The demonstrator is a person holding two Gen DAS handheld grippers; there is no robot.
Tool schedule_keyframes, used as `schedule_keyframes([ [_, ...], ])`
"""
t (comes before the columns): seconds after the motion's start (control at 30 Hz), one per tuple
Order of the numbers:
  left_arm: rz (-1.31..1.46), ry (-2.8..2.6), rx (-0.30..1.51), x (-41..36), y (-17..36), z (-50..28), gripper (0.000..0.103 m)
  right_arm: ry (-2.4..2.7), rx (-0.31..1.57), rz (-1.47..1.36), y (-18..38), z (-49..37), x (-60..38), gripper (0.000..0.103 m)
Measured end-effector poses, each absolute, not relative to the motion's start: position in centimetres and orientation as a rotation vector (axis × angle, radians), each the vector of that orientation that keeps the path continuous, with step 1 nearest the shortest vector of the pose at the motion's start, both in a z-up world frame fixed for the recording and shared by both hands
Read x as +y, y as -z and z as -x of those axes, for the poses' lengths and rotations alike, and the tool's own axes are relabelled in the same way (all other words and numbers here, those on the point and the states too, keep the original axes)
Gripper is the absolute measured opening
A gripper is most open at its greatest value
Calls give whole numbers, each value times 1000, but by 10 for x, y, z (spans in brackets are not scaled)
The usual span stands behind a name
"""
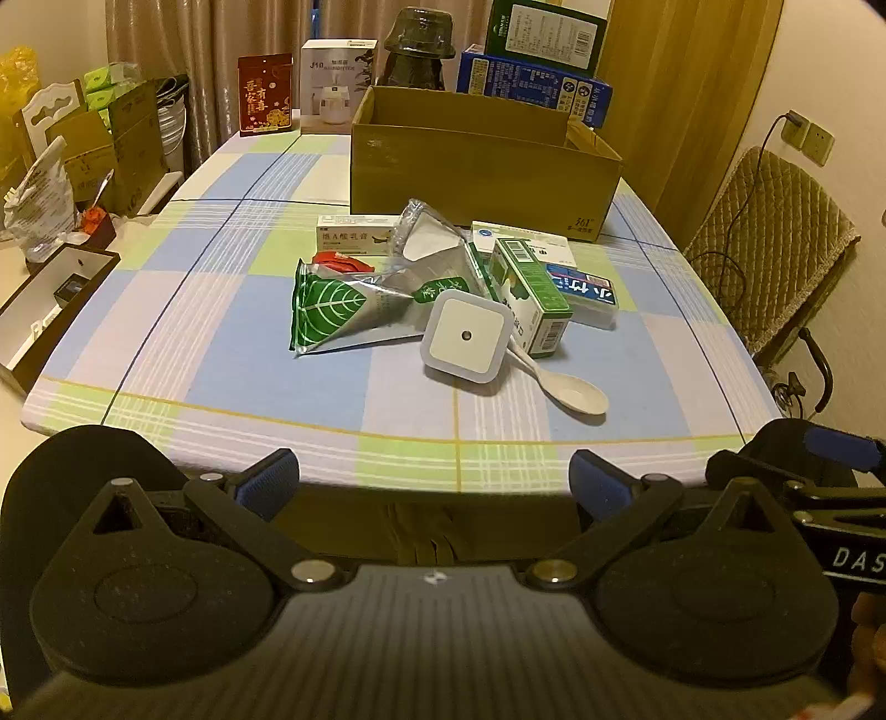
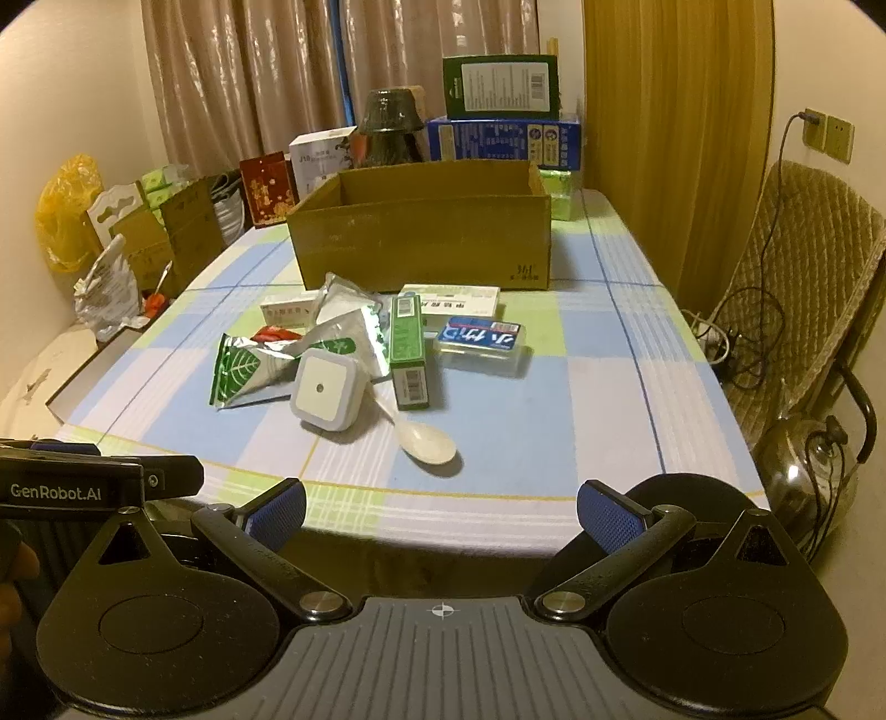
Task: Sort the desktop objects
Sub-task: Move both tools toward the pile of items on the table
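A pile lies mid-table: a white square night light (image 1: pixel 466 336) (image 2: pixel 323 393), a white spoon (image 1: pixel 570 390) (image 2: pixel 426 440), a green-leaf foil pouch (image 1: pixel 326 310) (image 2: pixel 241 368), a green-and-white carton (image 1: pixel 531 293) (image 2: pixel 407 354), a blue-labelled clear case (image 1: pixel 590 296) (image 2: pixel 480 339), flat white medicine boxes (image 1: pixel 354 235) (image 2: pixel 451 299) and a small red packet (image 1: pixel 338 261). Behind them stands an open cardboard box (image 1: pixel 482 171) (image 2: pixel 421 243). My left gripper (image 1: pixel 434 476) and right gripper (image 2: pixel 441 512) hover at the near table edge, both open with nothing between the fingers, well short of the pile.
Upright boxes and a dark pot (image 1: pixel 418 50) crowd the table's far end. A padded chair (image 2: pixel 803 288) with cables stands on the right. On the left sit cartons, bags and a low side surface (image 1: pixel 50 299). The checked tablecloth (image 1: pixel 221 343) shows bare on the near left and right.
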State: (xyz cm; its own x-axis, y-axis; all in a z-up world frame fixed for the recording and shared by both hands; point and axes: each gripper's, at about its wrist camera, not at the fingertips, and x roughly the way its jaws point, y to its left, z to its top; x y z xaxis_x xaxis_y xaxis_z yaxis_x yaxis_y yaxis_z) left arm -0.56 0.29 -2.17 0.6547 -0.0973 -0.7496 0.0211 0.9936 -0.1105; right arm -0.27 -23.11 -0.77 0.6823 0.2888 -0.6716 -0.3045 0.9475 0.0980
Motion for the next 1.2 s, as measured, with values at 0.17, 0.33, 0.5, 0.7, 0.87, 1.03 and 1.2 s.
schedule_keyframes([
  [0.17, 96, 62, 859, 3, 22, 5, 102, -333, 753, 14, 9, 1, -233, 101],
  [0.33, 92, 64, 861, 2, 23, 6, 102, -335, 760, 6, 10, 1, -234, 101],
  [0.5, 90, 65, 867, 1, 25, 5, 102, -338, 765, 1, 12, 0, -236, 101],
  [0.7, 88, 66, 870, 0, 26, 5, 102, -347, 784, -12, 16, -2, -238, 101],
  [0.87, 88, 63, 874, 1, 28, 4, 102, -350, 797, -17, 19, -5, -240, 101],
  [1.03, 88, 66, 883, 0, 31, 2, 102, -350, 819, -20, 25, -8, -242, 101],
  [1.2, 89, 70, 900, 0, 36, -3, 102, -355, 834, -18, 33, -13, -244, 101],
])
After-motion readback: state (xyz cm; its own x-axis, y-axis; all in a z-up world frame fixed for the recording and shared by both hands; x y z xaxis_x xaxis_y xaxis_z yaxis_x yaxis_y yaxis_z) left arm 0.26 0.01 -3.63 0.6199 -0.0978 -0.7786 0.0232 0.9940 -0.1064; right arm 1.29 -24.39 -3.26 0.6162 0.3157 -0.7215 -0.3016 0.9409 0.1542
